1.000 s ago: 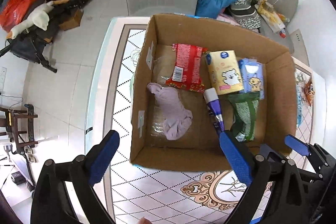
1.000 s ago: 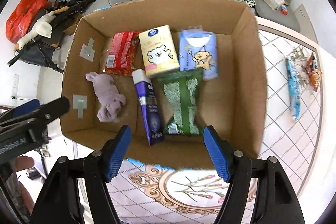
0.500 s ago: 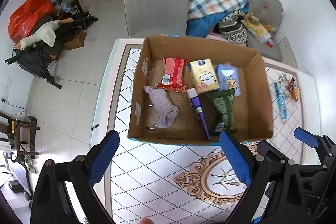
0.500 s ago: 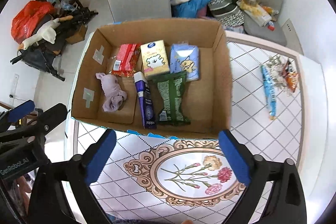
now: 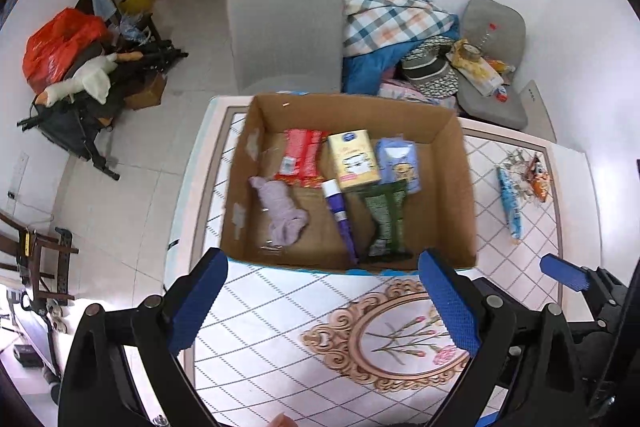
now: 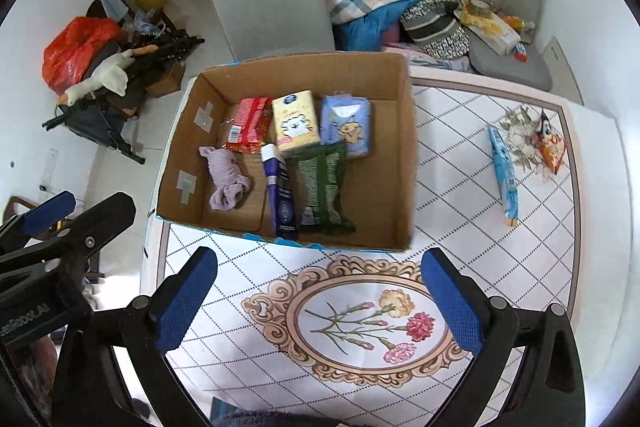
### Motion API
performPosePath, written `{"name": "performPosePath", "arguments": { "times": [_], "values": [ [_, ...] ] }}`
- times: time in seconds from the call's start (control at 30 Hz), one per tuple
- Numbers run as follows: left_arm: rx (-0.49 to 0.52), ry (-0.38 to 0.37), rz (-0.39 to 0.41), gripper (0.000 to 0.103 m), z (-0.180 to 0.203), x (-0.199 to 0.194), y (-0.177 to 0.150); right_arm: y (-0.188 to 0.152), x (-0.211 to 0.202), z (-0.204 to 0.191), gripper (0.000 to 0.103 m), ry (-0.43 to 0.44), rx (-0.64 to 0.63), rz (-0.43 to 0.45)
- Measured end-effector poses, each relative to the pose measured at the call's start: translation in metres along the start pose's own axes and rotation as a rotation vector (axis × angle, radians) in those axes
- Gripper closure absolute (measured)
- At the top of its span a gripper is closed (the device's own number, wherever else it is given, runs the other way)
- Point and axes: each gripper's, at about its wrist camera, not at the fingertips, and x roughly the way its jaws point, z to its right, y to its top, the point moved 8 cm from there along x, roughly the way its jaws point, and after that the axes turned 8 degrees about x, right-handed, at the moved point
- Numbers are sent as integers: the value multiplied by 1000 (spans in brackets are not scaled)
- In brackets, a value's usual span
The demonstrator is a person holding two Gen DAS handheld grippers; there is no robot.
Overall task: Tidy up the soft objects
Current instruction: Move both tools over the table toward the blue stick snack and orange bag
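Both my grippers, left (image 5: 322, 297) and right (image 6: 318, 291), gape empty above the table. The long blue plastic snack packet (image 6: 504, 177) lies right of the brown cardboard box (image 6: 406, 163), long axis pointing away; my right one's nearer.

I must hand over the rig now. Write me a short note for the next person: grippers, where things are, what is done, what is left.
Left gripper: open, empty, above the table in front of the box.
Right gripper: open, empty, also short of the box.
Cardboard box holds: purple cloth, red packet, yellow tissue pack, blue tissue pack, purple tube, green packet.
Done: these six are in the box.
Left, probably: the blue tube and the orange snack bag with a crumpled wrapper lie on the table, right of the box.
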Motion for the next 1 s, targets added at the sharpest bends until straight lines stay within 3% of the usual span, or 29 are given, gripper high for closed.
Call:
{"name": "performPosePath", "arguments": {
  "times": [0.1,0.27,0.43,0.67,0.77,0.83,0.93,1.0],
  "values": [
    [40,-29,0,5,41,0,10,4,-6,38,0,-5,44,-7],
    [121,-130,-19,5,137,20,34,14,-18,140,0,-71,160,-1],
    [202,-255,-136,5,248,74,49,24,-18,263,0,-161,283,-19],
    [184,-295,-294,5,327,158,61,46,11,382,0,-180,391,-84],
    [181,-258,-332,5,334,186,67,57,30,411,0,-177,421,-95],
    [178,-194,-338,5,329,200,72,65,49,420,0,-141,441,-110],
    [169,-90,-333,5,310,211,78,74,83,402,0,-63,422,-140],
    [168,31,-337,9,289,217,81,82,114,374,4,-14,394,-169]
  ]
}}
